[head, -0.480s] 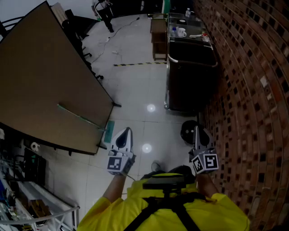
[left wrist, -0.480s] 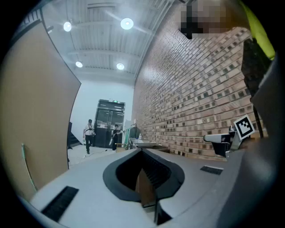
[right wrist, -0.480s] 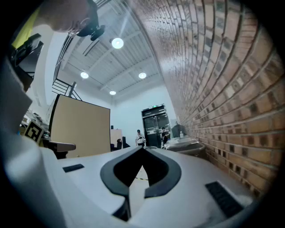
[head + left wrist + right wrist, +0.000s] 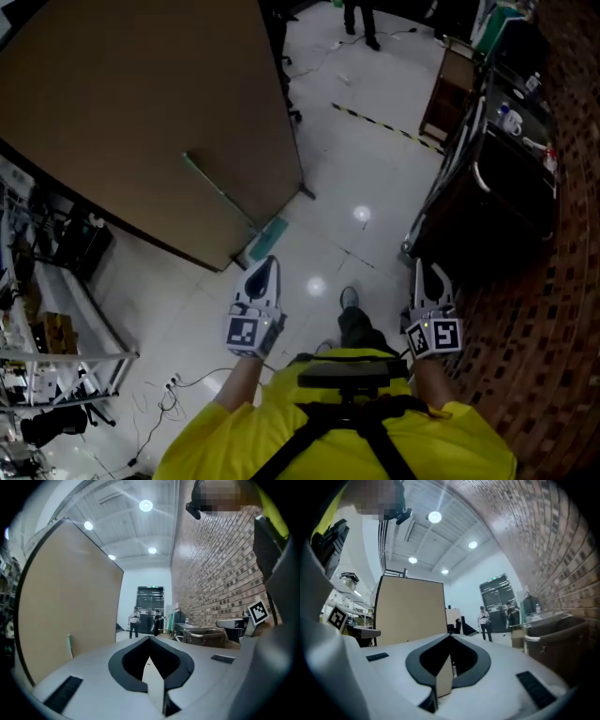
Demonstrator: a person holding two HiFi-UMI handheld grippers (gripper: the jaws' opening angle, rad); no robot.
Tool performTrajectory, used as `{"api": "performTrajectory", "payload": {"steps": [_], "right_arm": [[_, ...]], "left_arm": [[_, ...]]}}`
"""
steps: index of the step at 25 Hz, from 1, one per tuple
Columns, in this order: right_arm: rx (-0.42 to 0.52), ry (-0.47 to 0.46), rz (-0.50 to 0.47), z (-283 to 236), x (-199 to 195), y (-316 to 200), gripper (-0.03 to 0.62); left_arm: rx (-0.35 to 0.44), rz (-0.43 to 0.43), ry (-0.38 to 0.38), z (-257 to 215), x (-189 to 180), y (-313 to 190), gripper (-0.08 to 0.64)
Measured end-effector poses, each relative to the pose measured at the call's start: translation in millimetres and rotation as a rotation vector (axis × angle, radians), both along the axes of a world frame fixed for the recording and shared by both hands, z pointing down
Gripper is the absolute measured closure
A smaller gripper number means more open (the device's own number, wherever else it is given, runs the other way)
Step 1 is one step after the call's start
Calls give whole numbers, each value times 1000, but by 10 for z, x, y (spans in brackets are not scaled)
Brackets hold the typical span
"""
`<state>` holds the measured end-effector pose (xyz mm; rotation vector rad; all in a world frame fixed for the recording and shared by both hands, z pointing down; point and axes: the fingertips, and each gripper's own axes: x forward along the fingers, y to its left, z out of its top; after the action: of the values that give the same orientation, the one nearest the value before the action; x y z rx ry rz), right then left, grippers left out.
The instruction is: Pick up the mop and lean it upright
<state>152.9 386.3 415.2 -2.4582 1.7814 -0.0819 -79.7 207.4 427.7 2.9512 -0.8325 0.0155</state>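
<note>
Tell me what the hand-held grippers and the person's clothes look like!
The left hand-held gripper and right hand-held gripper are each a smooth white shell that narrows to a point, with a dark spade-shaped hollow on top. Behind each sits a cube with black-and-white square markers. The person wears yellow sleeves and black straps.

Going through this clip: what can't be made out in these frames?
- Mop, head view: dim and small, so I cannot tell whether its handle touches the brown panel.
- Mop head, left gripper view: hidden behind the body of the left gripper. Only a sliver of handle shows.
- Items on the dark cart, head view: too small, and cut off by the right edge.
</note>
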Motion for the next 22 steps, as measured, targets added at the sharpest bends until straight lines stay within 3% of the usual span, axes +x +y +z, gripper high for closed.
{"api": "performTrajectory", "payload": {"steps": [4,8,12,15,19,22], "right_arm": [[5,1,-192,47,188,-1184,586],[-9,15,-416,57,320,-2299,586],[-15,28,-594,57,138,-3185,586],[-26,21,-685,78,-100,-3684,586],[-60,-2,-752,286,-332,-4232,586],[-82,-5,-769,401,-452,-4675,586]], "left_arm": [[1,-218,10,46,-180,-780,560],[14,-440,23,-6,-264,-1237,560],[17,-627,6,29,-515,-1592,560],[-9,-708,-16,94,-699,-1822,523],[-76,-742,-48,276,-845,-2160,509],[-100,-758,-35,450,-939,-2583,391]]}}
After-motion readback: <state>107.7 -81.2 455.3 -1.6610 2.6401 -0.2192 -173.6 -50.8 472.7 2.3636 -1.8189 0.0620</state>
